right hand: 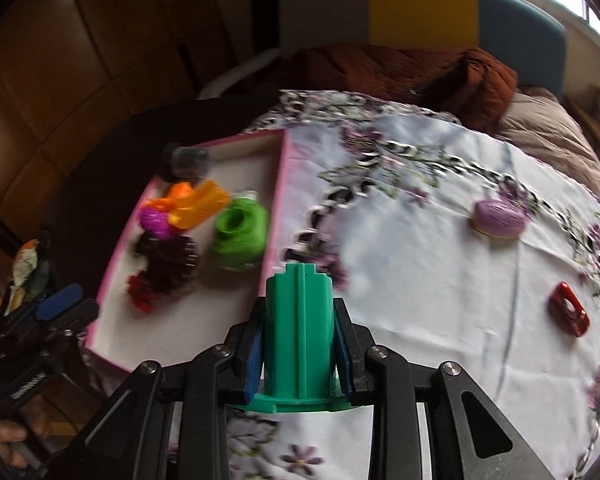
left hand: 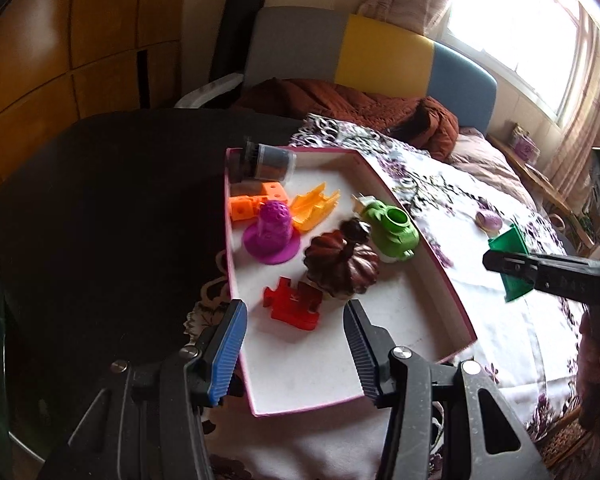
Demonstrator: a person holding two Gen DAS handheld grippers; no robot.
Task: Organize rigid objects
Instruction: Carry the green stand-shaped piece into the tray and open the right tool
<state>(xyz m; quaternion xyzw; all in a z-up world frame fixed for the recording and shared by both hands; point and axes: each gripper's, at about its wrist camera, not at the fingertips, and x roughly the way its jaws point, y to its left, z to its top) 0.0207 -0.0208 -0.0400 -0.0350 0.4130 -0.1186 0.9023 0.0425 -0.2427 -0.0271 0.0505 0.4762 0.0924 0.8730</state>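
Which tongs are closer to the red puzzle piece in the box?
Left. The left tongs hover open right over the box, just in front of the red puzzle piece. The right tongs are outside the box, over the tablecloth, gripping a green tower.

A home bedroom. A bed (left hand: 480, 160) with a grey, yellow and blue padded headboard (left hand: 380, 52) and a rumpled rust-brown quilt (left hand: 360, 108) stands beyond the table's far edge, beside wooden wardrobe doors (left hand: 60, 40) and a curtained window (left hand: 520, 28) (bright daylight).
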